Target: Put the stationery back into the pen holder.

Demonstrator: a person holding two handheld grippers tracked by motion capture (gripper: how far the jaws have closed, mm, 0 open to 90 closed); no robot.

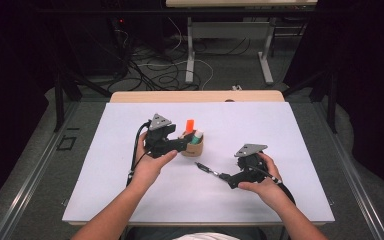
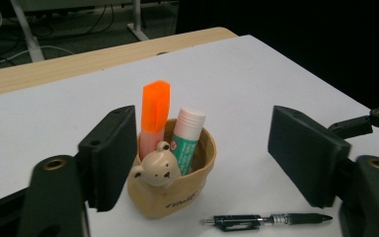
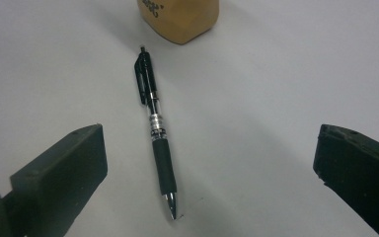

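Note:
A tan fabric pouch with a bear head on its front stands on the white sheet. It holds an orange highlighter and a green-and-white glue stick, both upright. My left gripper is open right beside the pouch. In the left gripper view the pouch sits near the left jaw, with a wide gap to the right jaw. A black pen lies flat on the sheet between the pouch and my right gripper. That gripper is open, and the pen lies ahead between its spread jaws, tip toward the camera.
The white sheet covers a wooden table whose far edge shows behind it. Beyond it are another table's legs and loose cables on the floor. Dark floor surrounds the table on both sides.

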